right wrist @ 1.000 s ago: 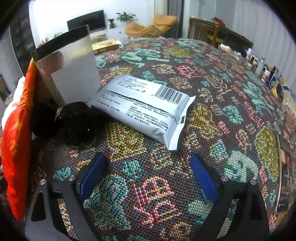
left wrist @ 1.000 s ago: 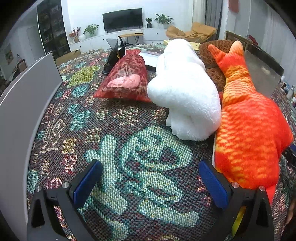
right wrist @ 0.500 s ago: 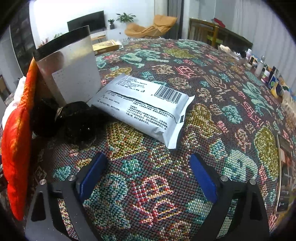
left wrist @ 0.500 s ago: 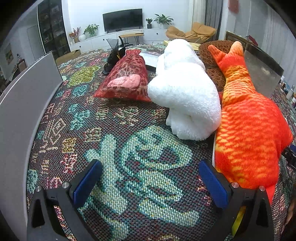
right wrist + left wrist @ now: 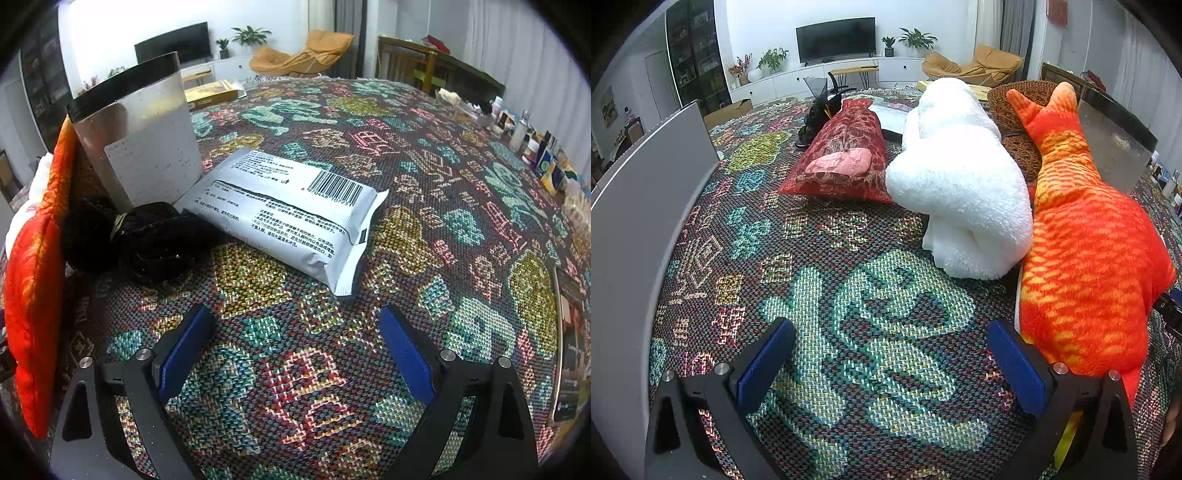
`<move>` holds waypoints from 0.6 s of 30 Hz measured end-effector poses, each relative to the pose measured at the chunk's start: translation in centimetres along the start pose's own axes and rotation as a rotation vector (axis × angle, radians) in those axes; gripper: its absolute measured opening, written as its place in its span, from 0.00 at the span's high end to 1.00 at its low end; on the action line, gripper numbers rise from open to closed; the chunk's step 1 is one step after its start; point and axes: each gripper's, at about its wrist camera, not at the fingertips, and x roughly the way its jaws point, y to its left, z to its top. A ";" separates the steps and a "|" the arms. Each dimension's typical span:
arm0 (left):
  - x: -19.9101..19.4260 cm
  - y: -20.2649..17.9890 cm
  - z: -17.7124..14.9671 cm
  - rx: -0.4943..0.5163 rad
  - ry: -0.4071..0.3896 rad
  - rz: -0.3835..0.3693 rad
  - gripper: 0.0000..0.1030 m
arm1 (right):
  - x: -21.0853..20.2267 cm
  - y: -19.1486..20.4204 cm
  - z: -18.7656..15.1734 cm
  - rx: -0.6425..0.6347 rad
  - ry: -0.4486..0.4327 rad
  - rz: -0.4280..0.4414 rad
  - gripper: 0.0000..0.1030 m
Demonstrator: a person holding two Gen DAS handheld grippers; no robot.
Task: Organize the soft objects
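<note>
Plush fish [image 5: 1086, 258] touches white plush [image 5: 964, 184]; both claws [image 5: 890, 365] [image 5: 291, 350] spread, empty.

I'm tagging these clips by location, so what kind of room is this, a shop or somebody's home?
Most likely a home living room: a flat television on a low white cabinet, a tan lounge chair and potted plants behind the table's patterned woven cloth.

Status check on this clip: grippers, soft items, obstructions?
Left gripper open, empty. Right gripper open, empty. White plush and orange fish plush untouched, touching. Wipes pack ahead of right fingers.
</note>
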 end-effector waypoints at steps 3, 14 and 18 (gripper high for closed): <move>0.0 0.0 0.0 0.000 0.000 0.000 0.00 | 0.0 0.0 0.0 0.000 0.000 0.000 0.08; 0.1 0.0 0.0 0.000 0.000 0.000 0.00 | 0.2 -0.1 0.2 0.001 0.000 0.001 0.08; 0.1 0.0 0.0 0.000 0.000 0.000 0.00 | 0.0 0.0 0.0 -0.001 0.000 0.002 0.08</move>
